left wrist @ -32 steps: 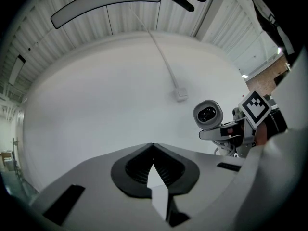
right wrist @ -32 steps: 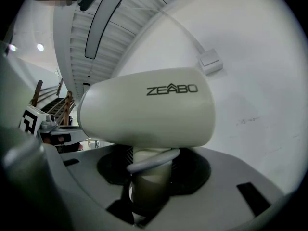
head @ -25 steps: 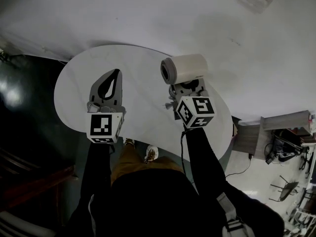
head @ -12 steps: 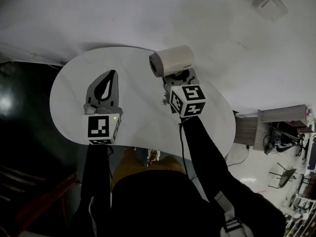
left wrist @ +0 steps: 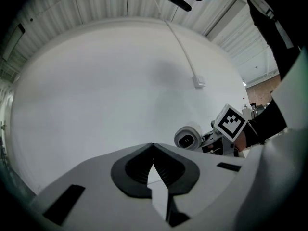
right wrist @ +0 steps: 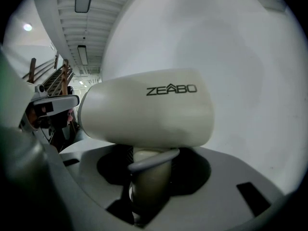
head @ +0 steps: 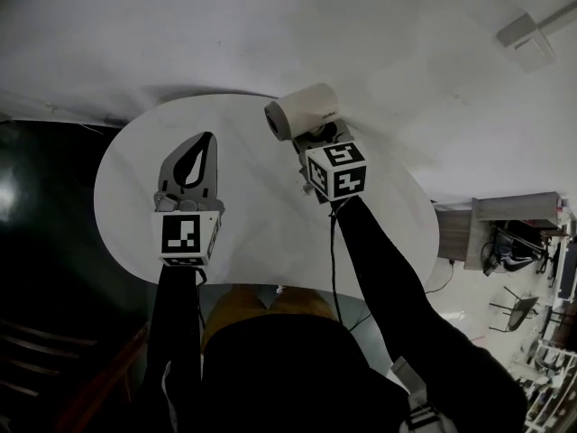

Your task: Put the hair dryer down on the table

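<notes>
Clamped on the cream handle (right wrist: 148, 177), the right gripper (head: 315, 142) has carried the hair dryer (head: 300, 112) leftward and further across the white table (head: 261, 228) compared with a second ago. The jaws stand partly apart, as wide as the handle, which fills the gap between them. The grip looks unchanged across the frames. Above the jaws, the dryer's barrel lay roughly level in the head view a second ago. It now slants, its open end turned toward the left and slightly downward, and its brand lettering faces the right gripper's camera. The marker cube (head: 335, 170) behind the jaws has also slid up and to the left in the head view, and the sleeve behind it stretches out longer, so the arm appears to be reaching. As a judgement, this is the lowering approach. The dryer hangs over the far part of the tabletop, near the white wall (head: 270, 25). No part of it can be seen resting on the surface, so the put-down itself is not yet done. The left gripper (left wrist: 153, 147) has its jaws closed tip to tip with nothing between them. It hovers over the left half of the table and has shifted only a little in the head view since the earlier frame. From its own view the dryer shows off to the right, well apart from it, so it plays no part in the grip.
</notes>
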A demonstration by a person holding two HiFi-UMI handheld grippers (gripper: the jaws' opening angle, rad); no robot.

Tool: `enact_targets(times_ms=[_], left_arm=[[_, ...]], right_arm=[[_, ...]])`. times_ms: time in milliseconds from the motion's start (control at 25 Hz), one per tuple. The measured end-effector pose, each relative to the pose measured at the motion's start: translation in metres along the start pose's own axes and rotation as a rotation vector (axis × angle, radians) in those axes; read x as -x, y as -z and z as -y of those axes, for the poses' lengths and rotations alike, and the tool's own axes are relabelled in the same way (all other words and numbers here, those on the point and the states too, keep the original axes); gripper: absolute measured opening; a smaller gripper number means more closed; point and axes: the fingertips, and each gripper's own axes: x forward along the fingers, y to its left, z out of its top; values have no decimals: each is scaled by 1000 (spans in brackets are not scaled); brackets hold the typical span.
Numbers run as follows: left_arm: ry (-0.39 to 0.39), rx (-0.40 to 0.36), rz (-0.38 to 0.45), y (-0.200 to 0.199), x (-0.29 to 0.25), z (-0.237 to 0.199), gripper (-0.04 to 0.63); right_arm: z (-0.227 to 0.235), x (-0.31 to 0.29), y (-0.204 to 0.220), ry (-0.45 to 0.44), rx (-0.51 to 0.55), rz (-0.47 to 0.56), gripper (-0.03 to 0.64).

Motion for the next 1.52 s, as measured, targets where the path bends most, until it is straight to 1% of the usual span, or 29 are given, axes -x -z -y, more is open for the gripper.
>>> enact_targets(times_ms=[120, 360, 520, 600, 680, 760, 1080, 1240, 1360, 1520], left_arm=[[14, 12, -7, 6, -9, -8, 15], [56, 31, -22, 22, -19, -15, 15], [77, 51, -22, 26, -26, -15, 15], [85, 39, -23, 27, -29, -15, 15], [85, 32, -25, 27, -32, -16, 15], [81, 59, -29, 28, -34, -19, 15], [62, 70, -54, 45, -39, -41, 15], [49, 89, -70, 54, -43, -50, 15], [45, 98, -77, 58, -45, -55, 15], [42, 102, -79, 60, -49, -61, 15]], right_arm=[[-3, -21, 9, -15, 16, -55, 198], [-13, -54, 29, -49, 99, -170, 198], [-20, -80, 53, -85, 103, -261, 198], [-25, -94, 69, -101, 118, -319, 198], [-31, -106, 82, -117, 136, -368, 198], [-36, -117, 92, -133, 144, -405, 198], [-49, -151, 127, -172, 172, -523, 198], [-48, -162, 144, -158, 199, -589, 198], [-45, -170, 164, -143, 178, -644, 198], [-46, -173, 166, -147, 190, -681, 199]])
